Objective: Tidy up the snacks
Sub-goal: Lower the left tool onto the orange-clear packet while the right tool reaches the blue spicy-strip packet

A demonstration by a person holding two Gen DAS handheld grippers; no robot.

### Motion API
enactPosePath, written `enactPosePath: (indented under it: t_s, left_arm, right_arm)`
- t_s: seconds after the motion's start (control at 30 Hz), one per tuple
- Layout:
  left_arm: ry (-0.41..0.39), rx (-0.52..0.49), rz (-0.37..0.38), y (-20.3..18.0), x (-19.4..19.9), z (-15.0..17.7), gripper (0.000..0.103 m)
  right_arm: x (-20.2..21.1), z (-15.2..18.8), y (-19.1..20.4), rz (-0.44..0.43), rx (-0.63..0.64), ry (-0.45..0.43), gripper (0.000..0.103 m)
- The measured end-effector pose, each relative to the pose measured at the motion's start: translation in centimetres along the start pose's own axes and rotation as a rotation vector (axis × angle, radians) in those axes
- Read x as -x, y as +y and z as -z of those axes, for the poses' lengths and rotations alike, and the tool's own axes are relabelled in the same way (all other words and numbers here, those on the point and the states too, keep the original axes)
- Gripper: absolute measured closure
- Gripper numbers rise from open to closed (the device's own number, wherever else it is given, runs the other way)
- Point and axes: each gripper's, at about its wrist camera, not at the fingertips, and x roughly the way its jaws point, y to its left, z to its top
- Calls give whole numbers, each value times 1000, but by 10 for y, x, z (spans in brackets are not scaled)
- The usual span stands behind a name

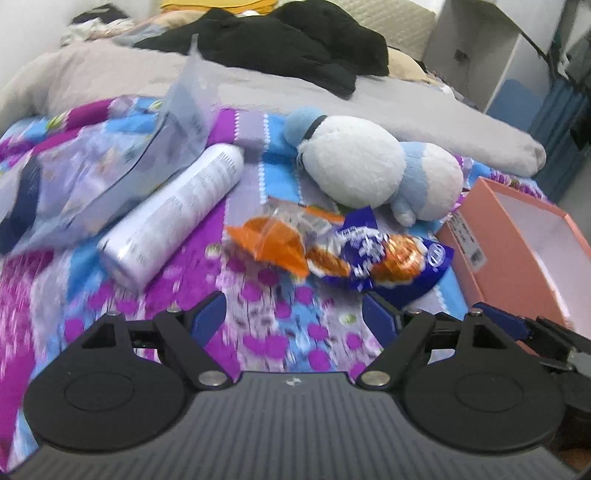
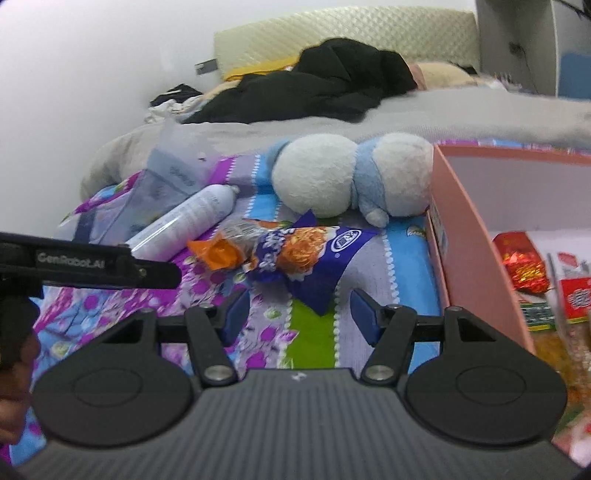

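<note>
Both sets of fingers wide, empty: left gripper (image 1: 293, 314), right gripper (image 2: 299, 314). Blue snack packet (image 2: 310, 254) at twelve o'clock: light, crinkly, slippery; best pinched at the sealed corner.

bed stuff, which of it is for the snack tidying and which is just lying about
For the job: blue snack packet, orange snack packet, pink box, red packet already inside it.

Lying about: plush toy, white spray can, clear plastic bag, black clothes.

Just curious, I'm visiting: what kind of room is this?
Most likely a bedroom: a padded headboard against the wall, a floral bedsheet with a grey blanket, and a plush toy lying on it.
</note>
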Motion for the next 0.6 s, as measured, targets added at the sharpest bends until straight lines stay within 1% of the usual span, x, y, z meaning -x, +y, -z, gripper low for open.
enactPosePath:
  t_s: [0.07, 0.13, 0.17, 0.23, 0.3, 0.4, 0.47, 0.53, 0.6]
  left_arm:
    - [1, -46, -7, 0, -15, -11, 19]
    - [12, -112, -6, -2, -29, -24, 19]
    - [16, -164, -5, -4, -37, -29, 19]
    - [24, -237, -27, -5, -50, -35, 17]
    - [35, -284, -32, -3, -64, -40, 16]
    - [53, -317, -32, 2, -83, -44, 16]
    - [78, -340, -35, 5, -96, -43, 16]
    - [92, -353, -32, 7, -104, -41, 16]
    - [102, -358, -31, 8, -109, -40, 16]
  right_arm:
    - [-14, -4, -6, -17, -36, 10, 40]
    - [-29, -9, -11, -24, -60, 21, 28]
    - [-34, -11, -12, -21, -69, 22, 18]
    - [-43, -14, -16, -21, -83, 10, 19]
    - [-51, -16, -19, -18, -92, 8, 19]
    - [-68, -18, -25, -20, -149, 31, 19]
    - [-77, -21, -31, -26, -227, 36, 19]
    - [-83, -24, -34, -47, -285, 34, 19]
    - [-89, -26, -34, -64, -309, 38, 19]
